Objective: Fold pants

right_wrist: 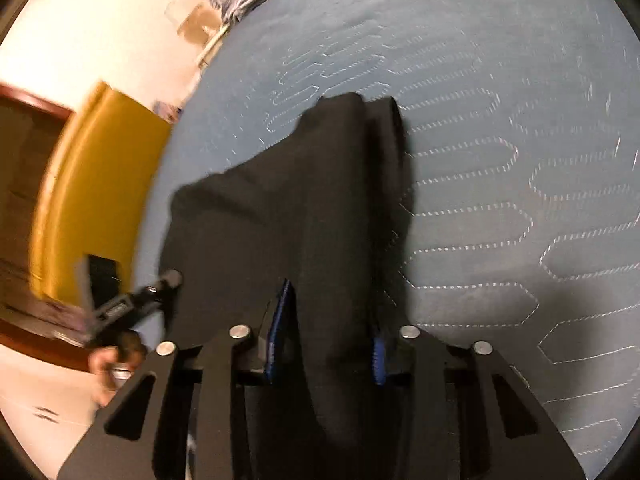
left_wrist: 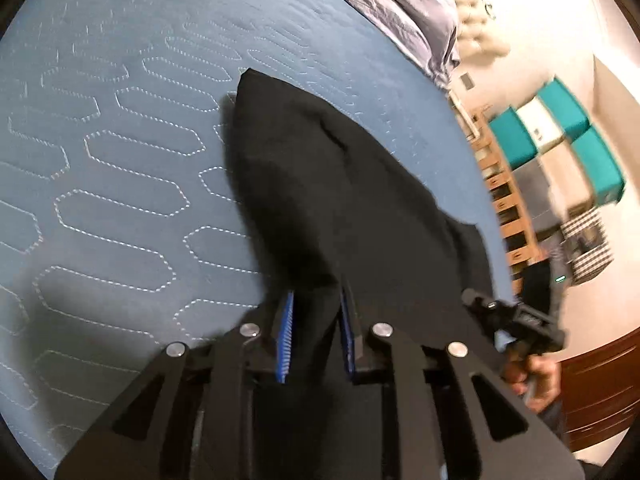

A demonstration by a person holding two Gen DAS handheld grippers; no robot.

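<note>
Left gripper [left_wrist: 316, 312]: 2 black fingers with blue ribbed pads [left_wrist: 286, 340], clamped on black pants [left_wrist: 320, 184]. Pants lifted at near end, far end lying on blue quilted bedspread [left_wrist: 120, 160]. Right gripper [left_wrist: 516, 320] at right edge, gripping pants; hand [left_wrist: 536, 376] beneath. Grey sheet [left_wrist: 400, 4] beyond. Teal storage boxes [left_wrist: 560, 136], blurred.

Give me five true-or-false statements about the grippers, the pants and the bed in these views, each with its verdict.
1. The left gripper has black pants between its fingers. True.
2. The right gripper is empty. False: it grips the same dark cloth.
3. The pants hang over a blue quilted bed cover. True.
4. The pants are white. False: they are black.
5. The far end of the pants trails toward the cover while both grippers hold the near edge. True.
</note>
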